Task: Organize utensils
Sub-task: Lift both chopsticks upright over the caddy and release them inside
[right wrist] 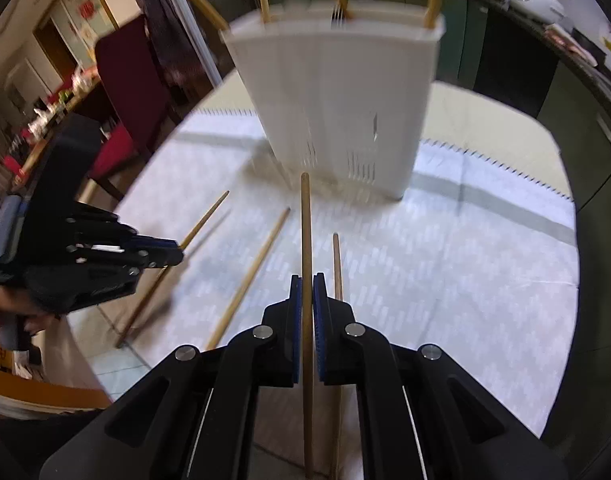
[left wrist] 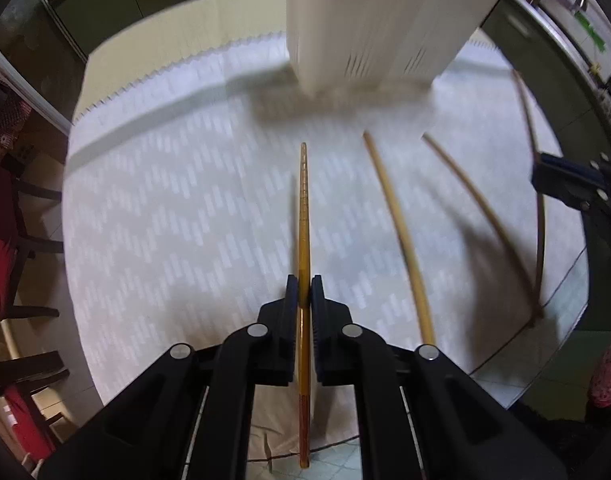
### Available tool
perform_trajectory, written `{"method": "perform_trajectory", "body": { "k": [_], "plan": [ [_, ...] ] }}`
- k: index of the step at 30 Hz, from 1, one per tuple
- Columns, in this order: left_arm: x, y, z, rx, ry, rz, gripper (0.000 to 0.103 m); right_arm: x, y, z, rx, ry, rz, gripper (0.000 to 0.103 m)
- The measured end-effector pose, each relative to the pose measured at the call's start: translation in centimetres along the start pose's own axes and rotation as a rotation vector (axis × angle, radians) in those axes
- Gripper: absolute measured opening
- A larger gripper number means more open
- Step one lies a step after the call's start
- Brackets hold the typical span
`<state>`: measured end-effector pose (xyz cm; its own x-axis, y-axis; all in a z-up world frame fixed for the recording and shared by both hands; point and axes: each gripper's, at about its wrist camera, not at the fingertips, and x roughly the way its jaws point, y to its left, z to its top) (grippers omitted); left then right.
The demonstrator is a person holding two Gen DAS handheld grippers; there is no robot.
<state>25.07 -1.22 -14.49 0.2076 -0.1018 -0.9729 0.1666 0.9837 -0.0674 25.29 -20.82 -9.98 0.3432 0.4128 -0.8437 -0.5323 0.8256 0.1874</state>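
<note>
My left gripper (left wrist: 304, 290) is shut on an amber chopstick (left wrist: 303, 208), held just above the patterned tablecloth (left wrist: 165, 220). My right gripper (right wrist: 307, 284) is shut on a brown chopstick (right wrist: 305, 232) that points toward the white utensil holder (right wrist: 337, 100). Several chopsticks and a fork stand in the holder. Two loose chopsticks (left wrist: 401, 240) (left wrist: 485, 216) lie on the cloth between the grippers. In the right wrist view one loose chopstick (right wrist: 337, 264) lies just right of the held one, another (right wrist: 257, 268) to its left. The left gripper (right wrist: 179, 254) also shows at that view's left edge.
The white utensil holder (left wrist: 385, 20) stands at the back of the round table. Dark chairs with red cushions (left wrist: 1, 248) (right wrist: 121, 92) stand on the left. Dark green cabinets and a cluttered counter (right wrist: 565, 52) run behind. The table's front edge drops to a tiled floor.
</note>
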Motion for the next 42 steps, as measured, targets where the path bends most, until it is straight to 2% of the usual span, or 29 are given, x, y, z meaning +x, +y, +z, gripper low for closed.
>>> {"method": "perform_trajectory", "body": {
  "k": [5, 13, 22, 32, 42],
  "plan": [
    [-3.3, 0.6, -0.6, 0.002, -0.089, -0.027, 0.006, -4.0, -1.1, -1.2, 0.016, -0.080, 0.012, 0.006],
    [-8.0, 0.0, -2.3, 0.033, -0.213, -0.022, 0.006, -7.6, -1.5, -2.8, 0.013, -0.137, 0.017, 0.006],
    [-11.6, -1.6, -3.2, 0.051, -0.280, -0.034, 0.006, -11.3, -0.7, -3.2, -0.002, -0.214, 0.026, 0.006],
    [-14.0, -2.6, -1.3, 0.074, -0.336, -0.055, 0.006, -14.7, 0.0, -1.3, -0.022, -0.286, 0.015, 0.006],
    [-20.2, -4.1, 2.9, 0.093, -0.443, -0.100, 0.006, -18.9, 0.1, 2.7, -0.032, -0.326, 0.000, 0.006]
  ]
}}
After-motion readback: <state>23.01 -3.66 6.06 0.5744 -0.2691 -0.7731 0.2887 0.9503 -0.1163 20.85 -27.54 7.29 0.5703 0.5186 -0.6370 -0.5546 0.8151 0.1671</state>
